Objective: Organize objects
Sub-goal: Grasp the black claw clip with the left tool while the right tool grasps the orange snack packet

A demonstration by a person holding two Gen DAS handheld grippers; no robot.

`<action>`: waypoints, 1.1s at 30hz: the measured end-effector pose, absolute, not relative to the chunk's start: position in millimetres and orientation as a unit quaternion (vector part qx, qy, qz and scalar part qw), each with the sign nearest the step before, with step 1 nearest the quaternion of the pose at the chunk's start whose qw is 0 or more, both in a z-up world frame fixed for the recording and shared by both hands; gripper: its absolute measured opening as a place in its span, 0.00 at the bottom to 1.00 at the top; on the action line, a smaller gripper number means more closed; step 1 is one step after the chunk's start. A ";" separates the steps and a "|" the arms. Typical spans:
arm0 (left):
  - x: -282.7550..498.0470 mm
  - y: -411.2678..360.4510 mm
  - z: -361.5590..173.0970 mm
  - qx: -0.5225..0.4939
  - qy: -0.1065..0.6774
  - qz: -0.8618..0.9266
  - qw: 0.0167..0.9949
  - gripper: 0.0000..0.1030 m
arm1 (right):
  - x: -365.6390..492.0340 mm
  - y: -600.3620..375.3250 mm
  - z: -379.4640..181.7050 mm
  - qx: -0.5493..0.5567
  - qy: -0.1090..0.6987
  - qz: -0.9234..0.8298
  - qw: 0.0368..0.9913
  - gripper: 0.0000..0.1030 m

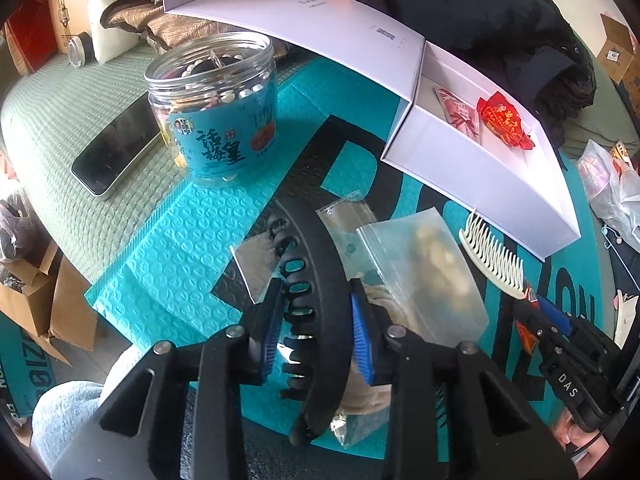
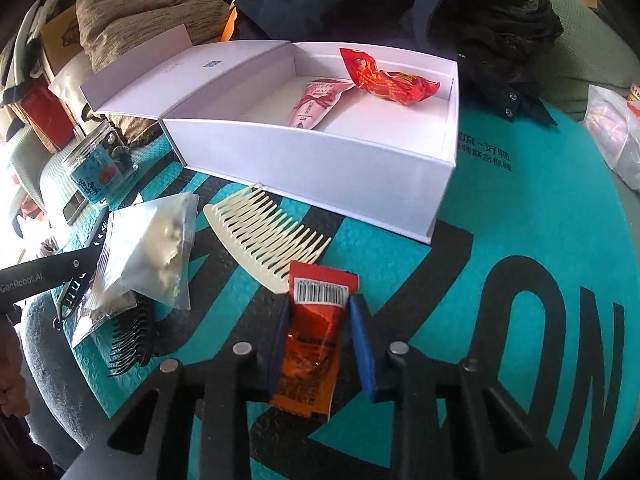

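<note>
Both pairs of jaws are clamped on something. On the left gripper [image 1: 318,320] the blue ribbed pads pinch the curved spine of a black plastic hair claw [image 1: 316,280], a matte arch pierced by a row of oval slots, its teeth hanging down over a clear zip bag [image 1: 420,272] of pale, lumpy contents. On the right gripper [image 2: 320,332] the jaws squeeze a small orange-red foil sachet [image 2: 314,336] from either side; it is crinkled, glossy, and has a white barcode strip at its far end.

All of this sits on a teal foam mat [image 2: 500,240], embossed with a dimpled pattern and printed with large black letters, which lies over a quilted grey-green bed cover [image 1: 60,120]. A cream plastic comb [image 2: 264,240] with long tapering teeth lies just beyond the sachet, its far end touching the front wall of a white cardboard box [image 2: 320,172]. That box is rectangular, smooth, its hinged lid folded back flat; inside rest a shiny red wrapped snack [image 2: 392,80] and a pink paper sachet [image 2: 316,100].

Off to the left stands a round clear plastic jar [image 1: 212,112] with a blue label, lidless, filled with small wrapped sweets. A dark-screened phone [image 1: 116,152] lies flat beside it. Dark crumpled clothing [image 2: 480,20] is heaped behind the box.
</note>
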State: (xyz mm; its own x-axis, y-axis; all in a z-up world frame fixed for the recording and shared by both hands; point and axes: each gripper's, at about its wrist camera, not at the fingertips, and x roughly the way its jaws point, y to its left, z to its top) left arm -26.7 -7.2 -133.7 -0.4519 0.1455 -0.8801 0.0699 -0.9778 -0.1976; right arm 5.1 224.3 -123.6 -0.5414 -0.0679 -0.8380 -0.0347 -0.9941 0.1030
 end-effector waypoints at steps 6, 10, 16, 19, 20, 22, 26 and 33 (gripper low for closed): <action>-21.0 -0.4 -128.7 -0.519 -0.083 0.850 0.025 0.27 | 6.5 230.9 -121.9 0.477 -0.068 -0.876 0.025 0.30; -10.1 -1.7 -123.1 -0.520 -0.089 0.849 0.025 0.27 | 11.5 226.7 -120.8 0.490 -0.039 -0.871 0.015 0.43; 9.3 -5.9 -116.6 -0.523 -0.100 0.846 0.025 0.27 | 23.3 224.5 -123.7 0.487 -0.037 -0.872 0.025 0.50; 15.7 -7.7 -113.3 -0.521 -0.104 0.847 0.022 0.27 | 23.5 223.0 -125.2 0.485 -0.035 -0.873 0.020 0.51; 17.4 -8.0 -112.6 -0.520 -0.105 0.848 0.021 0.27 | 24.1 220.9 -125.9 0.485 -0.026 -0.874 0.020 0.51; 19.7 -8.3 -112.3 -0.520 -0.107 0.847 0.021 0.27 | 26.2 216.5 -126.7 0.480 -0.004 -0.877 0.021 0.50; 22.8 -6.3 -110.8 -0.519 -0.110 0.847 0.021 0.27 | 28.1 223.0 -127.2 0.472 -0.018 -0.881 0.019 0.27; 23.7 -6.4 -105.1 -0.515 -0.110 0.850 0.015 0.27 | 25.7 230.8 -124.1 0.478 -0.033 -0.877 0.037 0.23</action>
